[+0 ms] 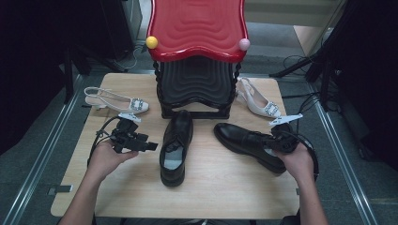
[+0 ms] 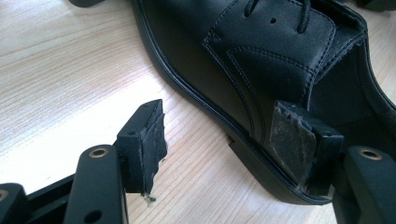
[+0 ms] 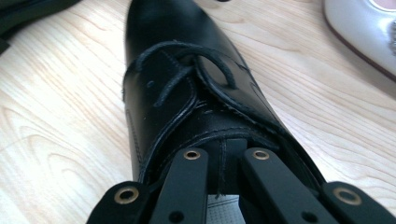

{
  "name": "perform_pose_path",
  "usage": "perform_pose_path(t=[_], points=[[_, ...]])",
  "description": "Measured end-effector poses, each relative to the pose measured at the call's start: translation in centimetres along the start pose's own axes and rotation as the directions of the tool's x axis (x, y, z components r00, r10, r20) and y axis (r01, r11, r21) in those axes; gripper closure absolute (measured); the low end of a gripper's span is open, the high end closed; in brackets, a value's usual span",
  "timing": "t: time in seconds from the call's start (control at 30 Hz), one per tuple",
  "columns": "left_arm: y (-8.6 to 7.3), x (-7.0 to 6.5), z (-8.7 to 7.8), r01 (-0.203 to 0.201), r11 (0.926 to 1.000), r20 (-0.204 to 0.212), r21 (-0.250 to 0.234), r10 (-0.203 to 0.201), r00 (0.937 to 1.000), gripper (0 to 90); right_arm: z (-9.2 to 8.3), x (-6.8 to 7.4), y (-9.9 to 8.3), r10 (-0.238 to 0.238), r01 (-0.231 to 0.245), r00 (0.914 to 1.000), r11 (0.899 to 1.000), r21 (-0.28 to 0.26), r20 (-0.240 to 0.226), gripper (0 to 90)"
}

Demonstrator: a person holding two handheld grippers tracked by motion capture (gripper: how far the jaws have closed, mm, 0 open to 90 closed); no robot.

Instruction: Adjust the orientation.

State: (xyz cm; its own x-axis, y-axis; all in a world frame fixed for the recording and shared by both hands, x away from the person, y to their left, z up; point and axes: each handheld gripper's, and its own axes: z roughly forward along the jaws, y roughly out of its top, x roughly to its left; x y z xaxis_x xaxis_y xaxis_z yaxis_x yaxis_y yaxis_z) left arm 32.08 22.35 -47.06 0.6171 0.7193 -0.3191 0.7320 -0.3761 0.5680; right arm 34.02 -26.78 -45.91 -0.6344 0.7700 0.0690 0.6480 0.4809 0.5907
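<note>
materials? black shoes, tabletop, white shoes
Black shoes: look like smooth leather or a synthetic, semi-gloss; stitched seams, soft sheen, cord laces. Tabletop: pale wood grain, matte, probably laminate or veneer. White shoes: glossy white upper, maybe patent or satin, with sparkly buckles; too small to tell.

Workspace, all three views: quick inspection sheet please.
Surface: light wooden table, no spills seen.
Job's things: left black shoe lies toe toward the rack; right black shoe lies angled, toe toward the left.
Clutter: two white slingback shoes; red and black shoe rack at the back.
Grippers: left hand-held gripper open beside the left black shoe; right hand-held gripper shut on the right black shoe's tongue.
Cables: loops trail by each hand.
Surroundings: grey floor, dark stands.
</note>
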Motion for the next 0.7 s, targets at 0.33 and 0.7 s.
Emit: perform_pose_path(t=[0.33, 0.7], points=[[0.4, 0.0, 0.2, -0.008, 0.9994, -0.002, -0.034, 0.008, 1.0, 37.3, -0.1, 0.6, -0.5, 0.03, -0.03, 0.9941, 1.0, 0.005, -0.105, 90.0], [0.9, 0.0, 0.6, -0.027, 0.9992, 0.006, -0.029, 0.027, 0.9996, 37.4, 1.0, 2.2, -0.3, 0.057, -0.059, 0.978, 0.998, -0.002, -0.2, 90.0]])
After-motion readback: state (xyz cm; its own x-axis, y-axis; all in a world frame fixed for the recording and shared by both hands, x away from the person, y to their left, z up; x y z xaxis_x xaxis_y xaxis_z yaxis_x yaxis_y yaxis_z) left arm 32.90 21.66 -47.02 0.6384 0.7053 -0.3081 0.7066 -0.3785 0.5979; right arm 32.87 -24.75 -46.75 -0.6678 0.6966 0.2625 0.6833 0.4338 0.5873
